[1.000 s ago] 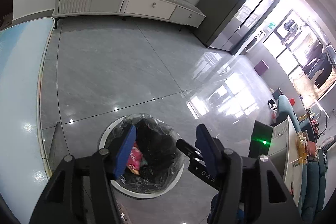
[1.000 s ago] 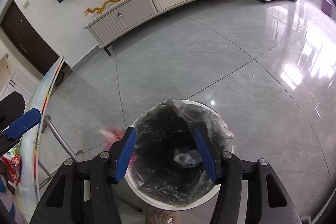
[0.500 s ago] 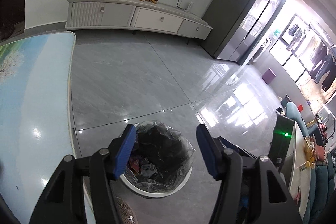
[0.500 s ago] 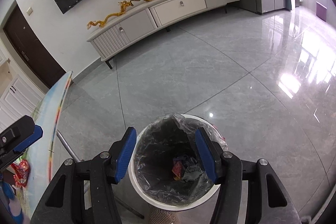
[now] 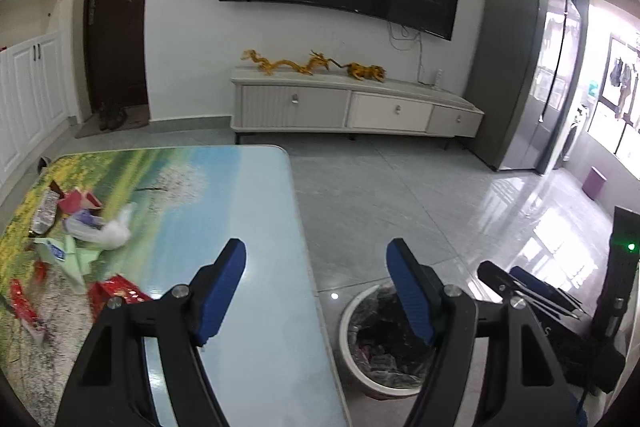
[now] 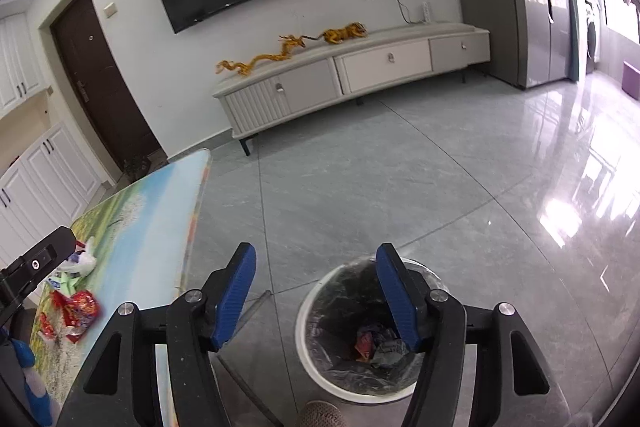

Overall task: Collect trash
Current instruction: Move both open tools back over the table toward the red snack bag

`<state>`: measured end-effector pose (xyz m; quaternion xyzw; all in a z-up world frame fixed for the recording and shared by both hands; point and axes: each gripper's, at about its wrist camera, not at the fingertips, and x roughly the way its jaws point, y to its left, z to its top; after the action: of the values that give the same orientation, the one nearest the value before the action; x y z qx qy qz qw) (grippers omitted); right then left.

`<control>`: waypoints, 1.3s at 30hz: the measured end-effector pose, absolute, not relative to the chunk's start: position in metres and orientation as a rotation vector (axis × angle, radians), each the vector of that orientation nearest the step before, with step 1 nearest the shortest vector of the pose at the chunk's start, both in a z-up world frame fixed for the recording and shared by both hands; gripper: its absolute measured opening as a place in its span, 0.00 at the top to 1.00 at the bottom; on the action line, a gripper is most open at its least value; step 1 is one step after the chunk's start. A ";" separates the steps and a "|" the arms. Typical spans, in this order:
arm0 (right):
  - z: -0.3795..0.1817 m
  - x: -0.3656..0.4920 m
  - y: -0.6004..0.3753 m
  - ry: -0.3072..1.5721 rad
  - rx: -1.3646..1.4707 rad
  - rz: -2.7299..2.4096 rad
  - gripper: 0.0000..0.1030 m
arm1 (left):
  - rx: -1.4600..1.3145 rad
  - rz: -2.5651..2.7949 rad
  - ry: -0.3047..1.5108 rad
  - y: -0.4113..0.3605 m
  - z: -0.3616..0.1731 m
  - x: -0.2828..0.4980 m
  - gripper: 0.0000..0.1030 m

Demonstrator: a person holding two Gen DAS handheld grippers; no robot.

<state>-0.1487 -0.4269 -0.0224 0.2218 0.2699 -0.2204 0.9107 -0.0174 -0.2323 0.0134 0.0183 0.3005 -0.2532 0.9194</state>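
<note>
Your left tool [image 5: 316,287] has its blue-padded jaws apart and widening, with nothing between them. It hangs above the near edge of the glossy counter [image 5: 248,211] printed with a green-and-blue landscape. Your right tool [image 6: 314,293] is also spreading its jaws, empty, over the floor just beside that counter.

The trash is a loose, crumpled heap on the counter's far left part, well away from the left tool: a white scrunched plastic bag [image 5: 114,233], a pale green folded paper wrapper [image 5: 74,257], a red cardboard piece [image 5: 78,201] and shiny red foil snack wrappers [image 5: 116,291]. In the right wrist view the red foil wrappers [image 6: 80,309] lie at the counter's near left side.

The round white bin lined with a black plastic bag [image 6: 320,307] stands on the grey tiled floor just right of the counter. Inside it lie crumpled wrappers, red and dark [image 6: 374,343].
</note>
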 end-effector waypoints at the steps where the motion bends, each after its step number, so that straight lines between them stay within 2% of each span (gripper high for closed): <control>1: -0.018 -0.148 -0.420 0.548 0.447 -0.445 0.40 | 0.041 -0.496 0.606 -0.225 0.017 -0.018 0.31; 19: 0.030 -0.132 -0.321 0.468 0.300 -0.338 0.30 | -0.064 -0.286 0.482 -0.096 0.053 -0.048 0.30; 21: 0.035 -0.132 -0.313 0.459 0.281 -0.336 0.27 | -0.078 -0.277 0.478 -0.085 0.054 -0.050 0.30; 25: 0.046 -0.133 -0.293 0.438 0.245 -0.338 0.22 | -0.101 -0.258 0.461 -0.070 0.058 -0.057 0.23; 34: 0.064 -0.140 -0.254 0.389 0.169 -0.359 0.13 | -0.143 -0.233 0.422 -0.038 0.067 -0.076 0.22; 39: 0.076 -0.148 -0.239 0.344 0.153 -0.341 0.01 | -0.147 -0.210 0.385 -0.026 0.070 -0.090 0.22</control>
<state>-0.1478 -0.2389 0.0764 0.0759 0.1703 -0.1686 0.9679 -0.0897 -0.0258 0.0703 -0.0728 0.1908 -0.1039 0.9734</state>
